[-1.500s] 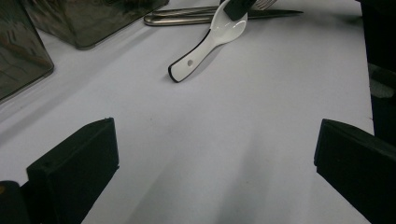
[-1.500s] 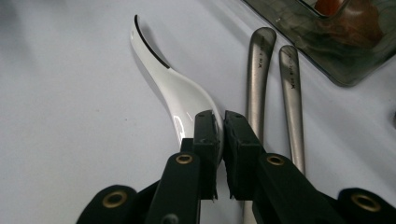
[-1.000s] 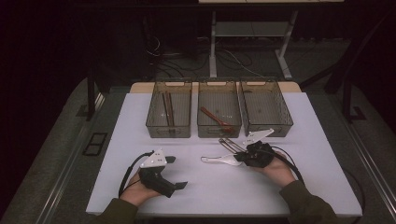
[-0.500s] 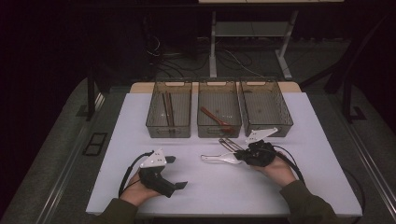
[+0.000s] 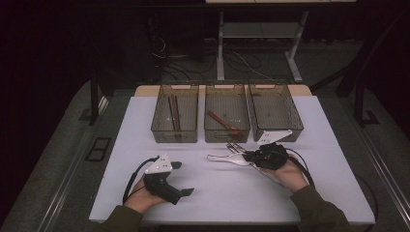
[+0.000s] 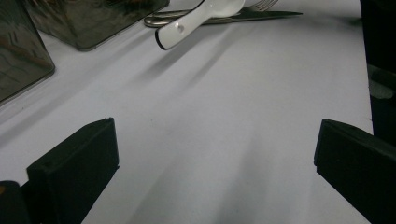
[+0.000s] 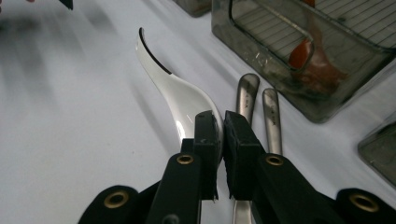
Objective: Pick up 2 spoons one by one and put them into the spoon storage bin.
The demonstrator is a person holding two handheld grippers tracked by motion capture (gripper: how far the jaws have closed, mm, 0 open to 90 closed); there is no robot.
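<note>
- While your right gripper is clamped on the bowl end of the white ceramic spoon, its handle runs away from the jaws, toward your left.
- The middle bin, holding a reddish spoon, sits just behind, so the lift goes forward.
- Your left gripper idles gaping, well off.
- The right gripper view shows two metal handles beside the spoon.
</note>
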